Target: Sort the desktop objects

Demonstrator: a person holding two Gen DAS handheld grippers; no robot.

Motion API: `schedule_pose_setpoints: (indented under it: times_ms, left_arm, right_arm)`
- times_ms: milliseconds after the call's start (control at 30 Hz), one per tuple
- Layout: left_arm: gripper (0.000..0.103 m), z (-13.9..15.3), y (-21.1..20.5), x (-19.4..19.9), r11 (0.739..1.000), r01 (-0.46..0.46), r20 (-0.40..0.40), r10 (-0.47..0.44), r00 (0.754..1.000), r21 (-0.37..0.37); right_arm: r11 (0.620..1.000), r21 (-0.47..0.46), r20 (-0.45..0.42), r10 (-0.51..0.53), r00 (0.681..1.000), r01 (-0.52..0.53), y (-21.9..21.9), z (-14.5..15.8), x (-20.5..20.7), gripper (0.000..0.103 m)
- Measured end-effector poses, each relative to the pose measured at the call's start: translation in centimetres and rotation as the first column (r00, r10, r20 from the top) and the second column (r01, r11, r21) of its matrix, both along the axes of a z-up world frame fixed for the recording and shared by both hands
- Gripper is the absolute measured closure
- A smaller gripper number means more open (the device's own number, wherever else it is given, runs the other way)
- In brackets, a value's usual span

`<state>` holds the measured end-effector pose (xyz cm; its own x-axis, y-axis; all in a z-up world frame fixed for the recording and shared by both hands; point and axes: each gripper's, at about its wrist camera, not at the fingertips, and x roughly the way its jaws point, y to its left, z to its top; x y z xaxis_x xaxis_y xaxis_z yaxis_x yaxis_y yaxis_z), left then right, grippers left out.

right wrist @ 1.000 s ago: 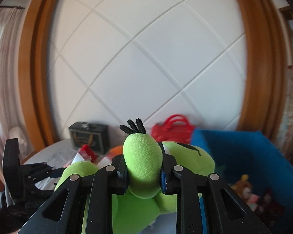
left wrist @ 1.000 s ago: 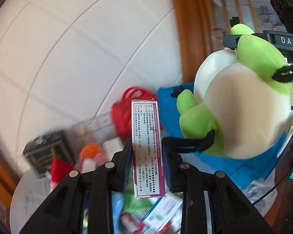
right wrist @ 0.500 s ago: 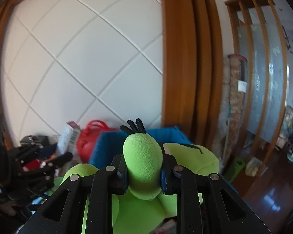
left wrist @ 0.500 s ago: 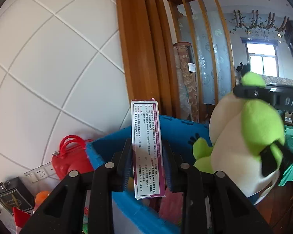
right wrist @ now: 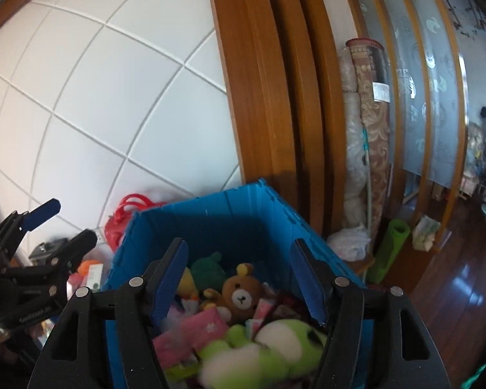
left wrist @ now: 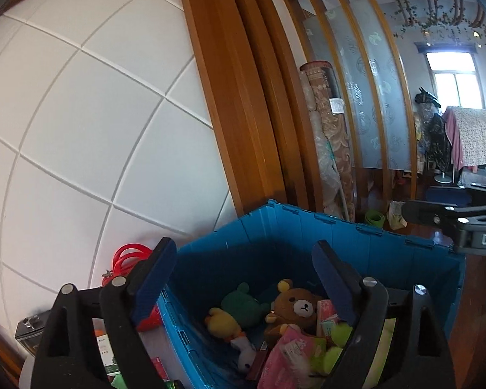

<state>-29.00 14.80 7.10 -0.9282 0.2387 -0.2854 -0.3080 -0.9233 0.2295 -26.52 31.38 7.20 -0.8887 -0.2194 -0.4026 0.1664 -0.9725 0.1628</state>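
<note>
The step in hand looks like the release: both hand-held grippers are hanging over the open blue plastic storage crate (left wrist: 340,236) and letting their loads go into it. Judging from the clutter at the far left of both views, the next move calls for swinging back left to the counter (left wrist: 152,340), where more loose things are waiting, and picking one with open jaws.

On the left, the left hand-held gripper (left wrist: 243,282) is opening wide over the near left part of the crate. Nothing is sitting between its blue pads, and they are touching nothing. Below and beyond it, inside the crate, a brown plush bear (left wrist: 296,308), a dark green plush toy (left wrist: 243,304), a yellow plush duck (left wrist: 222,322) and a pink packet (left wrist: 285,356) are lying in a heap. A red handbag (left wrist: 126,259) is standing outside the crate against the white panelled wall.

On the right, the right hand-held gripper (right wrist: 239,278) is also opening, its jaws spread over the crate with no object pressed between them. Just beneath it, the green and white plush frog (right wrist: 269,347) is blurred and lying on top of the heap near the crate's near wall, apparently dropping or just landed. The pads are standing clear of it.
</note>
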Motion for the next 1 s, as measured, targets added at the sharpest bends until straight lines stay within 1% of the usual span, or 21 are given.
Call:
schedule_pose_setpoints:
  times_ms: [33,100,267,333,400,533,567,600,633,767,867,933,1000]
  left_arm:
    - [0.017,0.0,0.0,0.2,1.0,-0.013,-0.002,0.013,1.0,-0.002]
    - [0.016,-0.4,-0.3,0.6,1.0,-0.019,-0.007,0.019,1.0,-0.01]
    - [0.016,-1.4,-1.0,1.8,0.998,-0.052,-0.022,0.051,0.998,-0.034]
    - [0.016,-1.7,-1.5,2.6,0.997,-0.062,-0.028,0.062,0.998,-0.033]
    - [0.016,-2.1,-2.0,3.4,0.996,-0.078,-0.037,0.077,0.996,-0.035]
    - [0.016,-2.7,-3.6,4.8,0.992,-0.124,-0.043,0.123,0.991,-0.023]
    - [0.016,-2.8,-4.0,5.1,0.991,-0.136,-0.043,0.135,0.99,-0.017]
    - [0.016,-2.9,-4.5,5.3,0.989,-0.15,-0.041,0.149,0.988,-0.012]
    - [0.016,-3.0,-5.2,5.6,0.987,-0.159,-0.04,0.159,0.986,-0.003]
    - [0.016,-3.5,-7.6,6.7,0.982,-0.189,-0.048,0.189,0.981,0.016]
    - [0.016,-4.1,-10.4,7.6,0.977,-0.21,-0.041,0.212,0.976,0.034]
    - [0.016,-4.6,-12.3,8.2,0.974,-0.224,-0.035,0.225,0.974,0.03]
    - [0.016,-5.2,-14.5,8.9,0.969,-0.245,-0.036,0.246,0.969,0.017]
  right_arm:
    - [1.0,-0.009,-0.003,0.003,1.0,-0.003,0.0,0.0,0.2,0.036]
    - [0.999,-0.043,-0.013,0.011,1.0,-0.011,0.3,-0.1,1.1,0.031]
    - [0.996,-0.077,-0.046,0.05,0.998,-0.053,-0.3,-0.3,3.8,0.03]
    - [0.994,-0.085,-0.058,0.066,0.996,-0.071,-0.7,-0.5,4.9,0.027]
    - [0.991,-0.094,-0.069,0.086,0.994,-0.092,-1.2,-0.6,6.1,0.027]
    - [0.986,-0.094,-0.084,0.129,0.988,-0.137,-2.6,-0.7,7.7,0.024]
    - [0.983,-0.1,-0.09,0.144,0.986,-0.153,-3.2,-0.7,8.2,0.022]
    - [0.981,-0.103,-0.091,0.153,0.984,-0.162,-3.5,-0.8,8.5,0.019]
    - [0.979,-0.101,-0.09,0.166,0.982,-0.175,-4.1,-0.9,8.8,0.018]
    - [0.976,-0.096,-0.083,0.185,0.979,-0.193,-6.4,-1.3,9.6,0.018]
    - [0.974,-0.089,-0.073,0.204,0.976,-0.21,-8.6,-1.5,10.3,0.018]
    - [0.972,-0.09,-0.073,0.212,0.975,-0.218,-10.2,-1.6,10.7,0.017]
    - [0.967,-0.094,-0.074,0.229,0.971,-0.235,-12.7,-1.6,11.3,0.017]
